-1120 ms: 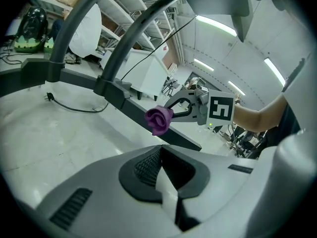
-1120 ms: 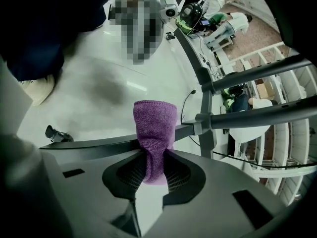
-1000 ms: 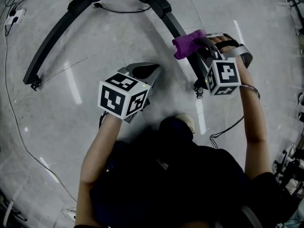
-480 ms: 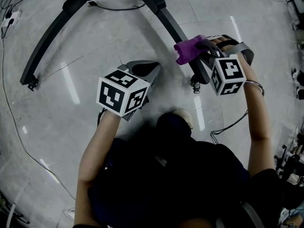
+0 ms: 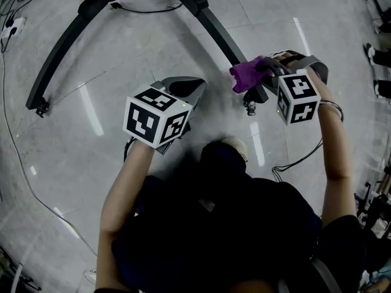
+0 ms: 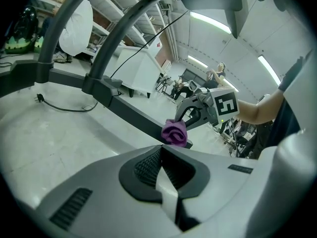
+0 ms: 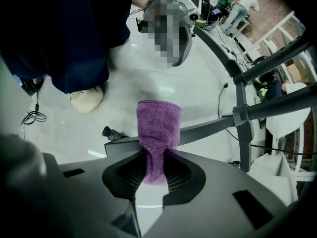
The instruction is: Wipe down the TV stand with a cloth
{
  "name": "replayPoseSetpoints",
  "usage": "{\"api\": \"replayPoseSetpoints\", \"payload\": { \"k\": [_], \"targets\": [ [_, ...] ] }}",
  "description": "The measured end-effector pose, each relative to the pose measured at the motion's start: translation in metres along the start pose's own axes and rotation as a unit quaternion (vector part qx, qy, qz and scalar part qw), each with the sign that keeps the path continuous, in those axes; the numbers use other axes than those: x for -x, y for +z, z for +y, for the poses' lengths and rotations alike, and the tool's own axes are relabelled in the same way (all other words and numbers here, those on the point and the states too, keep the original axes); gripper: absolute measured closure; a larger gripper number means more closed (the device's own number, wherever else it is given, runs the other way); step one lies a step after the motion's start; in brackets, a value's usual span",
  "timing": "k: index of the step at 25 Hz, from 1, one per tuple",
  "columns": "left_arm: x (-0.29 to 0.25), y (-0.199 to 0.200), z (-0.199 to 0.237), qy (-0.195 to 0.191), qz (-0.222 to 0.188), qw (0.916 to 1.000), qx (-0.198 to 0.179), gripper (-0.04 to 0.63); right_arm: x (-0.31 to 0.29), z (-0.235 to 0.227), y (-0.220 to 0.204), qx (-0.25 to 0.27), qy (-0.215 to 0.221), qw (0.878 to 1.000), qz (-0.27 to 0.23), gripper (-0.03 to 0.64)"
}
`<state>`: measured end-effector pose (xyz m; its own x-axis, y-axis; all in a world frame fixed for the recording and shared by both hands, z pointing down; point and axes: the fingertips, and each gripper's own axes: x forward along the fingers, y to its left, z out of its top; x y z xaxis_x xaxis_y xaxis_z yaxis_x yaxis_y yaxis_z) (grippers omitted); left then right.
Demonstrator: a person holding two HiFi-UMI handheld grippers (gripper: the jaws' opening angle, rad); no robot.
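Observation:
The TV stand is a black metal base with curved legs (image 5: 215, 30) spread on the pale floor. My right gripper (image 5: 264, 73) is shut on a purple cloth (image 5: 247, 75) that lies against the near end of the stand's right leg, close to its castor (image 5: 249, 108). In the right gripper view the cloth (image 7: 158, 128) stands up from the jaws and covers the leg (image 7: 208, 125). My left gripper (image 5: 194, 88) hangs over bare floor left of that leg, jaws closed with nothing between them. From the left gripper view the cloth (image 6: 175, 133) rests on the leg's end (image 6: 133, 119).
The stand's left leg (image 5: 55, 57) arcs away to a castor (image 5: 41, 107) at far left. A black cable (image 5: 143, 9) loops under the hub and thin cords (image 5: 18, 157) trail along the left floor. Another cable (image 5: 292, 160) lies by my right arm. A shoe (image 7: 87, 97) stands near.
My right gripper has slid the purple cloth down the right leg toward its near end by the castor. The left gripper has stayed almost still.

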<state>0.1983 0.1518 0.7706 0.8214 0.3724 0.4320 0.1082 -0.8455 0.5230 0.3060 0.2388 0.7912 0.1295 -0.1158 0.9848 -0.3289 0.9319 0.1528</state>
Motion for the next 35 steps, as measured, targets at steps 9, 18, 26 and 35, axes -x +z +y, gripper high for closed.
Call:
{"api": "replayPoseSetpoints", "payload": {
  "k": [9, 18, 26, 35],
  "targets": [
    [0.002, 0.0, -0.001, 0.0, 0.001, 1.0, -0.003, 0.588, 0.004, 0.028, -0.001, 0.001, 0.098, 0.995, 0.002, 0.515],
    [0.0, -0.001, -0.004, -0.002, 0.003, 1.0, -0.004, 0.588, 0.009, 0.056, 0.001, -0.01, 0.165, 0.986, -0.005, 0.515],
    [0.003, 0.003, -0.004, 0.002, -0.002, 1.0, -0.009, 0.588, 0.015, 0.068, 0.005, -0.005, 0.204, 0.979, -0.004, 0.515],
    [0.026, 0.017, 0.011, 0.028, -0.026, 0.9993, -0.004, 0.588, 0.027, 0.035, 0.038, -0.065, 0.136, 0.985, -0.082, 0.515]
  ]
}}
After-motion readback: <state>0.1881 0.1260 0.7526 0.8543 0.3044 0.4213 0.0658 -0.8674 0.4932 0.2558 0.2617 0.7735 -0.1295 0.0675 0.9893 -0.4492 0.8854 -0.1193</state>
